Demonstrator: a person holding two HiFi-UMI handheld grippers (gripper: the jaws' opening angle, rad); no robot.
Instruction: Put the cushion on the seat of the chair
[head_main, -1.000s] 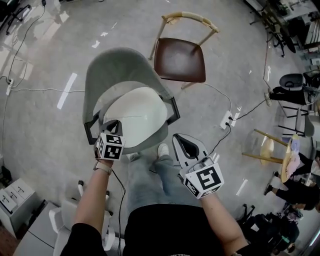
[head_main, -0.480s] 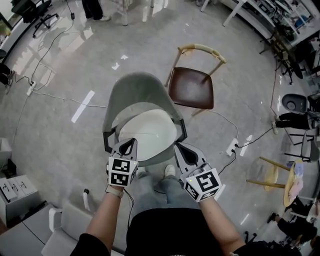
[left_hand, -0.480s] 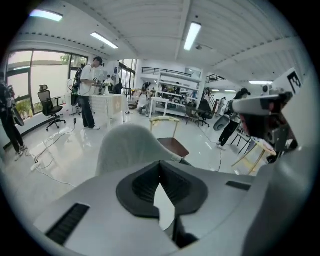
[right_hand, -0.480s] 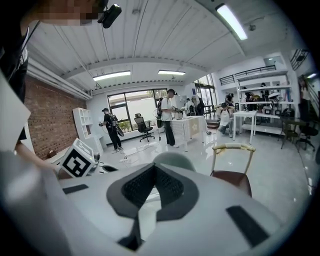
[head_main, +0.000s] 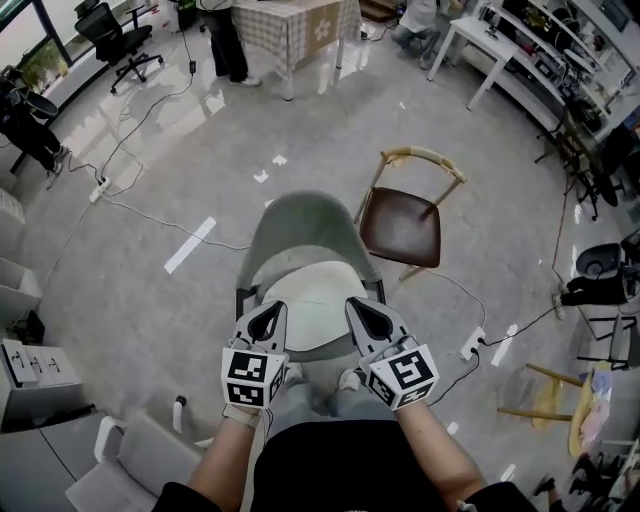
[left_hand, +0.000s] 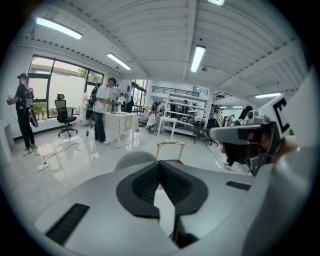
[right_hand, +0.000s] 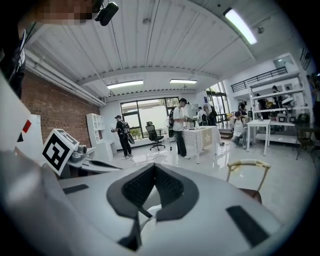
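Observation:
A white round cushion (head_main: 318, 300) lies on the seat of the grey shell chair (head_main: 300, 228), straight ahead of me in the head view. My left gripper (head_main: 273, 306) and right gripper (head_main: 354, 302) hang side by side above the cushion's near edge. Both are shut with nothing between their jaws. In the left gripper view the left gripper (left_hand: 160, 163) points over the grey chair's back (left_hand: 134, 159), and the right gripper shows at the right edge. In the right gripper view the right gripper (right_hand: 154, 168) has its jaw tips together.
A wooden chair with a brown seat (head_main: 400, 225) stands to the right behind the grey chair. Cables and a power strip (head_main: 470, 345) lie on the floor at the right. A draped table (head_main: 290, 30), desks and people stand far off. A white chair (head_main: 130, 460) is at my lower left.
Both grippers have risen from the cushion's front edge and drawn level with each other. The left one climbed most. The cushion stayed on the seat. My head view has tilted up toward the room.

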